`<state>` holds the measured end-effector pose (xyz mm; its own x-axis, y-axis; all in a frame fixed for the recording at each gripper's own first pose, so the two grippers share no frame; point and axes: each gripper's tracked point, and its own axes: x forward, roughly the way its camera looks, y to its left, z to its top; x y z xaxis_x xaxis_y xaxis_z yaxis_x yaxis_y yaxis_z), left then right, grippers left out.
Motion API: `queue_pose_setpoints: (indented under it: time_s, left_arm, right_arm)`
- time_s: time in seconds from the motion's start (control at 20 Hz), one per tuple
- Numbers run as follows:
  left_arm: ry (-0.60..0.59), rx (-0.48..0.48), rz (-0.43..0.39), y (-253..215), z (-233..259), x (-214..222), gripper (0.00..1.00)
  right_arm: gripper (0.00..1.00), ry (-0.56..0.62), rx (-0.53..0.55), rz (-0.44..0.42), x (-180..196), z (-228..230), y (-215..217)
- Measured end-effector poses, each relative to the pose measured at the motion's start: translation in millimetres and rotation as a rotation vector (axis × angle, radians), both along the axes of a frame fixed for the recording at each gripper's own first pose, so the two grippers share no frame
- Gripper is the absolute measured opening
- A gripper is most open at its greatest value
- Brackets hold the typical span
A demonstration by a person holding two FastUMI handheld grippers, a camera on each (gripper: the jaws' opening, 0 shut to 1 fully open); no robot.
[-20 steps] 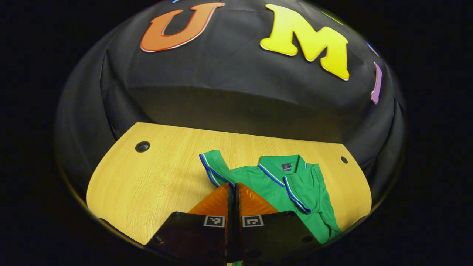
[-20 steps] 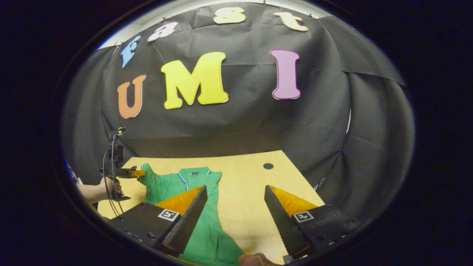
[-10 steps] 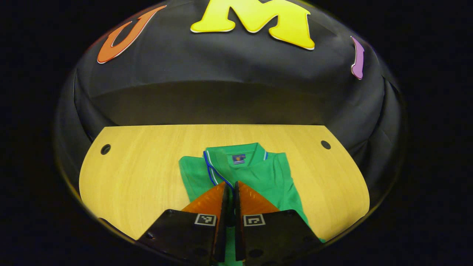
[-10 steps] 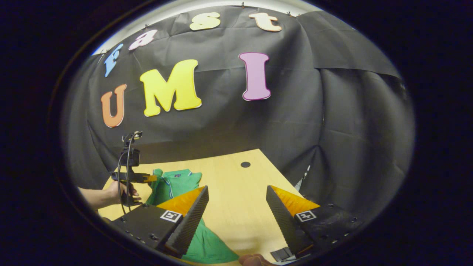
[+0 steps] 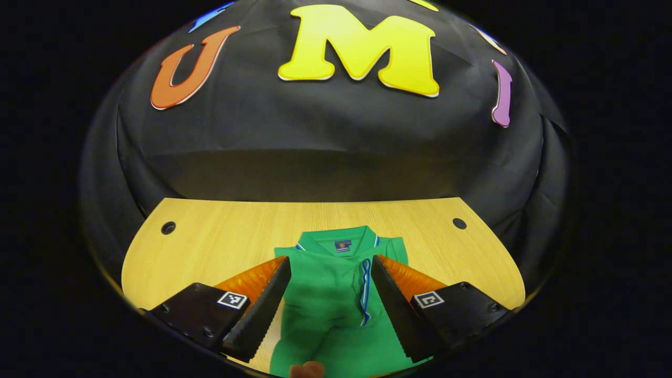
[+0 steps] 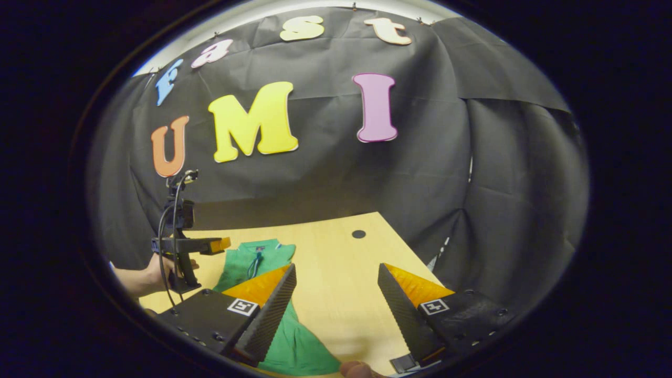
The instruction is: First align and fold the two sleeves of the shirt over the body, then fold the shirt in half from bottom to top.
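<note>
A green polo shirt lies flat on the wooden table, collar at the far end. Both sleeves are folded over the body, and their blue-and-white trims meet near the middle. My left gripper hovers open over the chest with nothing between its fingers. In the right gripper view, the shirt lies at the left, and the left gripper hangs just above it, held by a hand. My right gripper stands open over bare table to the right of the shirt's lower part.
The table has round cable holes at its far corners. Black cloth walls close in behind and to the right of the table. A person's fingertip shows at the lower edge of the left gripper view.
My left gripper, shut on the left sleeve, carried it over the body, then opened and let it go. The sleeve now lies flat. The right gripper stayed open and barely moved.
</note>
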<state>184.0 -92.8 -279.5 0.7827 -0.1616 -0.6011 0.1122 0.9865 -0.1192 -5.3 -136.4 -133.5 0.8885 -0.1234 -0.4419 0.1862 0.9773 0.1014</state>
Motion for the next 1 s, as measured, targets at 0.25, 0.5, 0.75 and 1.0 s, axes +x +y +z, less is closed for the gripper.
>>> queue_pose_setpoints:
  time_s: [0.25,0.5,0.75,1.0]
  left_arm:
    - [-0.047,0.005,0.048,40.1,26.0,-33.2,0.99]
    - [-0.083,0.006,0.106,76.0,54.5,-85.6,0.99]
    - [-0.106,0.011,0.120,94.1,74.1,-143.1,0.98]
    - [-0.019,0.018,0.084,109.6,51.2,-213.7,0.98]
  right_arm:
    - [0.96,-0.014,-0.017,0.135,11.2,-1.0,35.9]
    - [0.96,0.003,-0.033,0.212,6.0,-10.2,53.5]
    - [0.96,0.043,-0.089,0.317,-8.7,-31.1,61.7]
    - [0.96,0.133,-0.114,0.388,-41.8,-62.3,61.4]
